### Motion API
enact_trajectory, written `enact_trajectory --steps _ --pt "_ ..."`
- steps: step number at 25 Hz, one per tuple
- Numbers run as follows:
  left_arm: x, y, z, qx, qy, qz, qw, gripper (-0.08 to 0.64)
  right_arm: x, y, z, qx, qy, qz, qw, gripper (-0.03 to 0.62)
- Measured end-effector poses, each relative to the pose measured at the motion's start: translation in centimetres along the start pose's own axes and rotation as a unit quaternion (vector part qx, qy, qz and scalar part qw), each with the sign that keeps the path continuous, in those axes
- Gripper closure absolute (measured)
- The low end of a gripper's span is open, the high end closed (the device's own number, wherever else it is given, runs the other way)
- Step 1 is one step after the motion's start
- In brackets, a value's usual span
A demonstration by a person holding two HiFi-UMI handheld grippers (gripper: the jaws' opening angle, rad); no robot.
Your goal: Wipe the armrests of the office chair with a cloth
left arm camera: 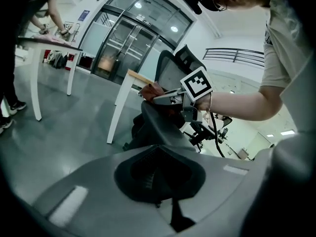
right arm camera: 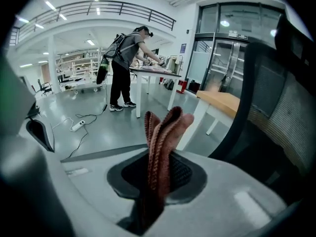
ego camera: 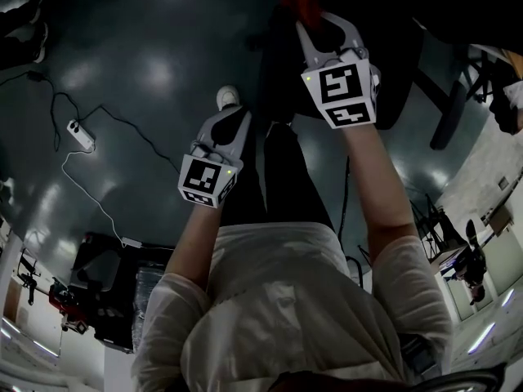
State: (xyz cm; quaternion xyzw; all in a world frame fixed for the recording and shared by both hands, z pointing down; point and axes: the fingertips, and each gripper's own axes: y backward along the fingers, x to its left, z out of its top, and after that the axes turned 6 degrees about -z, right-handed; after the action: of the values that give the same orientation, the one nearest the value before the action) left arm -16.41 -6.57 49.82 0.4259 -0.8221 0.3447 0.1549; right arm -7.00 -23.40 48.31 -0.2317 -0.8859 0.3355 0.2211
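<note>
Right gripper (ego camera: 310, 23) – jaws clamped on the one red cloth (right arm camera: 163, 142), whose folds stick up past the tips. Left gripper (ego camera: 225, 127) – jaws together with nothing between them, held nearer the body and well apart from the right one. Count: 2 grippers, 1 cloth, 1 office chair (right arm camera: 286, 107). In the left gripper view the cloth sits at the top end of the dark armrest (left arm camera: 158, 122); it looks like contact, but I can't confirm. On the floor: 1 power strip (ego camera: 79, 133) with its cable. Right gripper view also shows 1 person (right arm camera: 123, 63) bent over a white table (right arm camera: 155, 72).
</note>
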Motion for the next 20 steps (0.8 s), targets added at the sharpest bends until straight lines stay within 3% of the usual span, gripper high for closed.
enact_trajectory --steps 20 --pt "-2.8 0.4 -1.6 -0.024 0.016 0.017 0.9994 0.543 8.9 5.2 -1.5 -0.007 0.006 0.101 0.995 0.545"
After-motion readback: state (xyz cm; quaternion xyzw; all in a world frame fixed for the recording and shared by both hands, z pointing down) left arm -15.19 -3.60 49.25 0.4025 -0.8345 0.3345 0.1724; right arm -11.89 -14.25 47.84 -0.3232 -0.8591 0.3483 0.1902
